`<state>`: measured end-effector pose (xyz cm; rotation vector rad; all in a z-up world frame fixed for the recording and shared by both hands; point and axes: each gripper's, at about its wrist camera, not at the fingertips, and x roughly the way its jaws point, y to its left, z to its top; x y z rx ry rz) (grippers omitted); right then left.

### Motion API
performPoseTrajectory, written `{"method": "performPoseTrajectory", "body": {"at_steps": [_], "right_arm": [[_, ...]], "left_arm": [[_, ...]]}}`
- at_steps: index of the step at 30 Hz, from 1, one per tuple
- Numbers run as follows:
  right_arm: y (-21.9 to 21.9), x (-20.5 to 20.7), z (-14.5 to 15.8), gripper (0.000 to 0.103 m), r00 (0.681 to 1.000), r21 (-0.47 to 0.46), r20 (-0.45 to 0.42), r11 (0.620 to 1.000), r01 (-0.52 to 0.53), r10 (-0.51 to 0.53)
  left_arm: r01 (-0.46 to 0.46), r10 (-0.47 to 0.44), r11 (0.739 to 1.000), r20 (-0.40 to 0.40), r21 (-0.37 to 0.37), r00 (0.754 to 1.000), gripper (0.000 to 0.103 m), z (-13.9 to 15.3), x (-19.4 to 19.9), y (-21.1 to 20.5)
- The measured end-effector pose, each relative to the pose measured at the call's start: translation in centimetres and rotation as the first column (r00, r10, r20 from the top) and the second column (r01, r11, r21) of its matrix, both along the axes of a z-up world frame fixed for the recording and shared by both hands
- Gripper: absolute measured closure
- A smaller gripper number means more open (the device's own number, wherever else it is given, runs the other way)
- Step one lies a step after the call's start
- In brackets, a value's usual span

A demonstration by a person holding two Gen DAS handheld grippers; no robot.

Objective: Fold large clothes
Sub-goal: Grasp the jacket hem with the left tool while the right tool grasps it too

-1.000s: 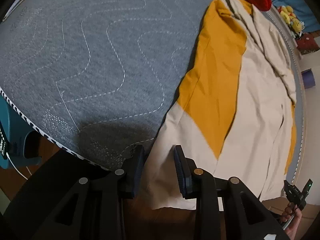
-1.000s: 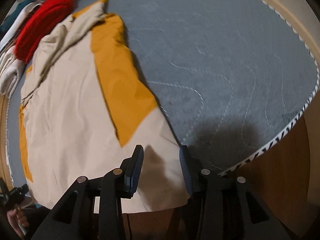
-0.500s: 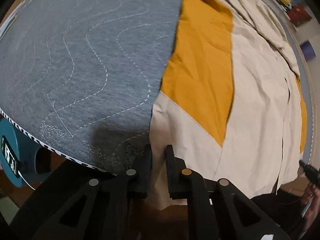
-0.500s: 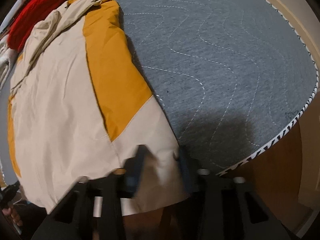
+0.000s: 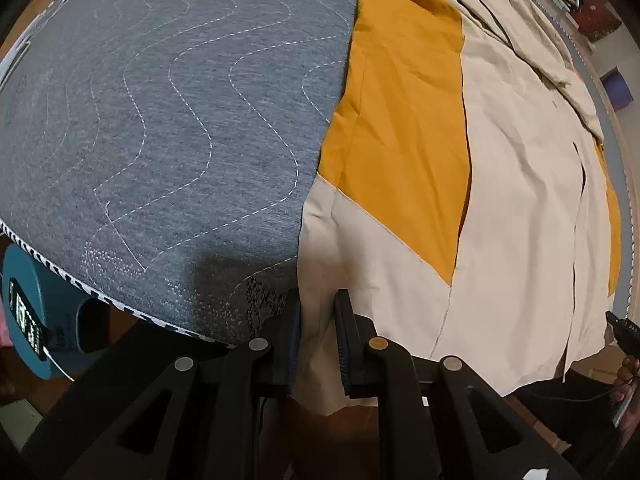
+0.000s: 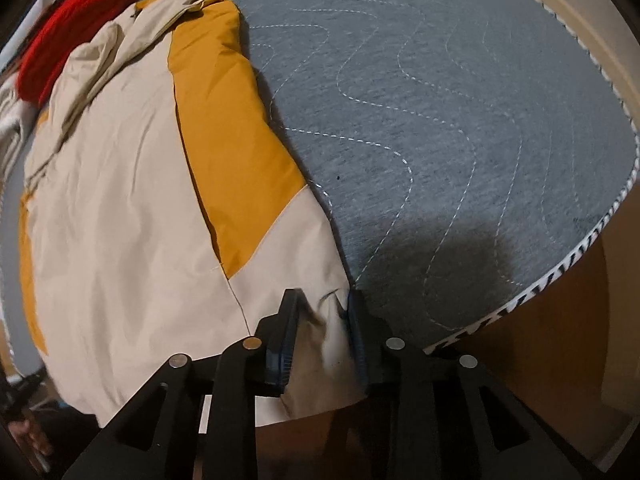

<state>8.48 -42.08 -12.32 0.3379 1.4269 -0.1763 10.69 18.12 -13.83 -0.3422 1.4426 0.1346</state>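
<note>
- Jacket (image 5: 516, 184) (image 6: 120, 200) lies spread flat on the grey quilted mattress (image 5: 168, 120) (image 6: 460, 120), cream with mustard panels, its hem hanging over the near edge.
- Left gripper (image 5: 318, 336) sits at the hem, at the jacket's left corner; its fingers (image 5: 344, 332) are nearly together with a fold of cream cloth pinched between them.
- Right gripper (image 6: 322, 340) is at the other hem corner, right beside the mattress's bare grey; its fingers (image 6: 286, 336) stand a little wider, and bunched cream fabric fills the gap, touching both pads.
- Whether that right pinch is firm, I cannot tell; the cloth there is blurred.
- Mustard panel (image 5: 400, 128) (image 6: 228, 152) runs along the jacket's edge next to the bare mattress in both views.
- Up at the far end, the collar area is rumpled, and a red garment (image 6: 68, 36) lies just beyond it.
- Striped piping (image 5: 80, 284) (image 6: 560, 276) trims the mattress edge.
- Below the mattress edge on the left view, a teal device (image 5: 28, 312) with a small lit display is visible.
- At the left view's far right edge, part of the other gripper shows.
</note>
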Motion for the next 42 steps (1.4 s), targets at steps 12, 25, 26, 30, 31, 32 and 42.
{"method": "performPoseTrajectory", "body": {"at_steps": [12, 25, 26, 30, 31, 32, 42], "right_arm": [[-0.5, 0.6, -0.7, 0.06, 1.0, 0.032, -0.011, 0.999, 0.025, -0.025], [0.5, -1.4, 7.8, 0.098, 0.977, 0.12, 0.212, 0.991, -0.052, 0.026], [0.5, -1.5, 8.7, 0.099, 0.972, 0.131, 0.234, 0.989, -0.062, 0.03], [0.9, -2.6, 13.3, 0.099, 0.944, 0.162, 0.326, 0.981, -0.11, 0.052], [0.9, -3.0, 14.4, 0.1, 0.936, 0.164, 0.347, 0.979, -0.118, 0.054], [0.9, -3.3, 15.3, 0.1, 0.929, 0.164, 0.365, 0.979, -0.123, 0.056], [-1.1, -11.3, 24.5, 0.101, 0.867, 0.207, 0.495, 0.961, -0.182, 0.057]], "left_arm": [[-0.003, 0.003, 1.0, -0.003, -0.005, 1.0, 0.089, -0.3, 0.1, 0.4], [0.076, -0.058, 0.994, 0.201, -0.083, 0.978, 0.101, 7.0, -1.9, -0.2], [0.09, -0.061, 0.989, 0.232, -0.114, 0.971, 0.101, 8.2, -2.3, 0.0], [0.128, -0.072, 0.978, 0.308, -0.167, 0.949, 0.102, 12.1, -3.5, 0.9], [0.144, -0.081, 0.975, 0.33, -0.17, 0.941, 0.102, 13.3, -3.9, 1.1], [0.164, -0.097, 0.972, 0.351, -0.168, 0.931, 0.102, 14.5, -4.4, 1.1], [0.269, -0.155, 0.935, 0.42, -0.229, 0.894, 0.102, 21.7, -11.8, 2.9]]}}
